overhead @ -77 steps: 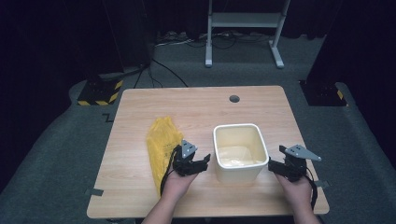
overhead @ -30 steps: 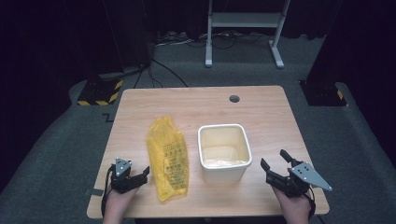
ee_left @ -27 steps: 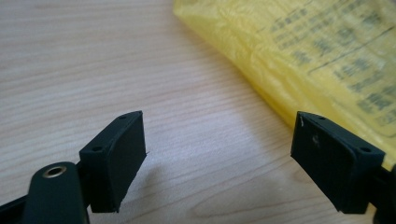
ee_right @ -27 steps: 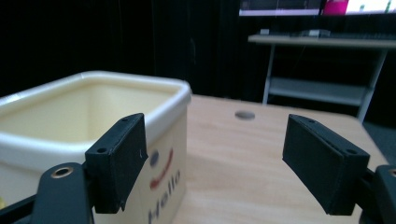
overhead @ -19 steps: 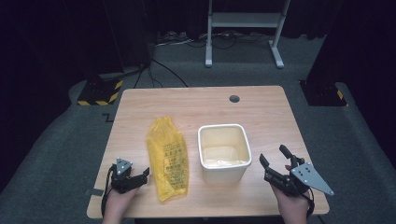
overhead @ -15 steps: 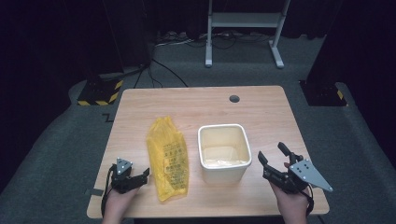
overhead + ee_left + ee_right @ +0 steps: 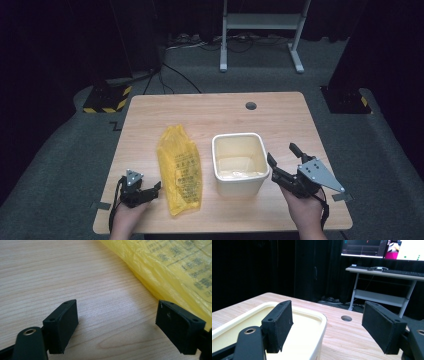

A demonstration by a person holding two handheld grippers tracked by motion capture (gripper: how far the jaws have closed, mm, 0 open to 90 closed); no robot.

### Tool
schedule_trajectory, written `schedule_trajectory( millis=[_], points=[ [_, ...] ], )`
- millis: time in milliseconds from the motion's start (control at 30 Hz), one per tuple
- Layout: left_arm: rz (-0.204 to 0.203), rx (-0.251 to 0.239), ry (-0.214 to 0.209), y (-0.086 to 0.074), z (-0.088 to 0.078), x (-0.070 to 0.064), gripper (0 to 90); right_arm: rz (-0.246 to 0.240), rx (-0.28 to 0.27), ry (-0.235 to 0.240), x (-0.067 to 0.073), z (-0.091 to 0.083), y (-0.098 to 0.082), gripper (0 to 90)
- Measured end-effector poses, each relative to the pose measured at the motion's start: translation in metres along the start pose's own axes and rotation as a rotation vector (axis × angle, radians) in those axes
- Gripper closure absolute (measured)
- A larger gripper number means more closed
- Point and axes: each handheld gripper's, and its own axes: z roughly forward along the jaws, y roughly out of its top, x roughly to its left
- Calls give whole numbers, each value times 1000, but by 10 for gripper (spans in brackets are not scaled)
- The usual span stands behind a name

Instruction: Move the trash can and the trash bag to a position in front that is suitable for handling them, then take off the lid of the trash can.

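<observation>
Wooden table [image 7: 280, 115] | yellow bag [image 7: 179, 168] long axis near-far | left tongs [image 7: 156, 187], right tongs [image 7: 281, 159] agape, empty

Both hand-held grippers [image 7: 155, 187] [image 7: 281, 162] gape wide, holding nothing.

We are seeing a yellow plastic bag [image 7: 179, 169] lying flat and crumpled on the counter [image 7: 215, 112], printed with dark text we cannot quite read. Just beside it, a cream square tub [image 7: 238, 162] is standing upright and open, apparently empty, without touching the bag.
</observation>
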Motion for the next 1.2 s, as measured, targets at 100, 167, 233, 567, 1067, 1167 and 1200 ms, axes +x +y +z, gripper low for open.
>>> schedule_trajectory(
  millis=[100, 167, 233, 567, 1067, 1167, 1200],
  points=[
    [5, 8, -3, 0, 0, 0, 181, -6, 22, -1, 2, 5, 1, 245],
    [14, 13, 0, 1, 1, 0, 181, -6, 35, 0, 4, 8, 1, 248],
    [16, 15, -2, 1, 1, 0, 181, -7, 44, -3, 5, 11, 1, 254],
    [32, 21, 5, 1, 2, -3, 183, -12, 96, -9, 11, 21, 1, 312],
    [42, 23, 10, 0, 0, -5, 183, 0, 263, 6, 15, 35, -9, 541],
    [32, 17, 4, -1, 0, -5, 185, 9, 292, 5, 15, 38, -11, 581],
    [34, 20, 3, -1, 0, -5, 185, 9, 299, 3, 15, 38, -12, 599]
  ],
)
